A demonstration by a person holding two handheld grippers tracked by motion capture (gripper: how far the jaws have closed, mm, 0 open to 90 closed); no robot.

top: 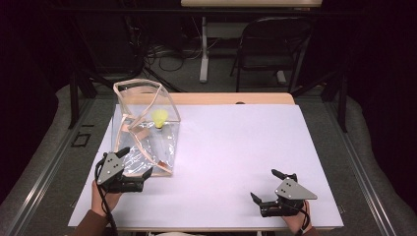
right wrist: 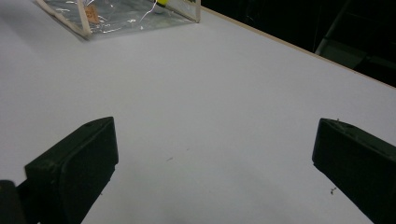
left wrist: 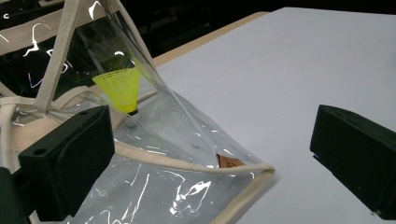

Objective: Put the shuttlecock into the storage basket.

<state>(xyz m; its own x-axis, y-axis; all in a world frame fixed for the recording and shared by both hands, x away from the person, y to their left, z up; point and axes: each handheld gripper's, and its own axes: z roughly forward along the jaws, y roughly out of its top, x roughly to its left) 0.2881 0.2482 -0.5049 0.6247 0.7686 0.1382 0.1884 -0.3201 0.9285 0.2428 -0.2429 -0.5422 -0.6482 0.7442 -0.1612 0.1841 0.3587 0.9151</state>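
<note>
Holding: nothing in either claw; both spread wide.
Right claw point(top: 271, 188): low over bare desk point(top: 236, 147) at near right edge, jaws wide apart, empty, well apart from the bag.
Right hand point(top: 296, 222): comes in from bottom, wrist low, claw pointing forward and left.
Left claw point(top: 135, 161): near left, jaws wide apart, straddling the near corner of the bag; one jaw over the clear panel, other over bare desk; contact hard to tell.
Left hand point(top: 103, 200): under the grey plate, forearm in from bottom left, claw angled forward-right.
Clear bag point(top: 145, 128): left side of desk, standing partly open, near end slumped flat; see-through plastic with cream fabric trim point(left wrist: 187, 164) and straps.
Handling: likely light, floppy, plastic slick and crinkly; panel would slip, so pinch the fabric trim or a strap.
Shuttlecock point(top: 160, 118): yellow, inside the bag toward far end, cork down; very light, skirt crushable, may roll if bag tips.
</note>
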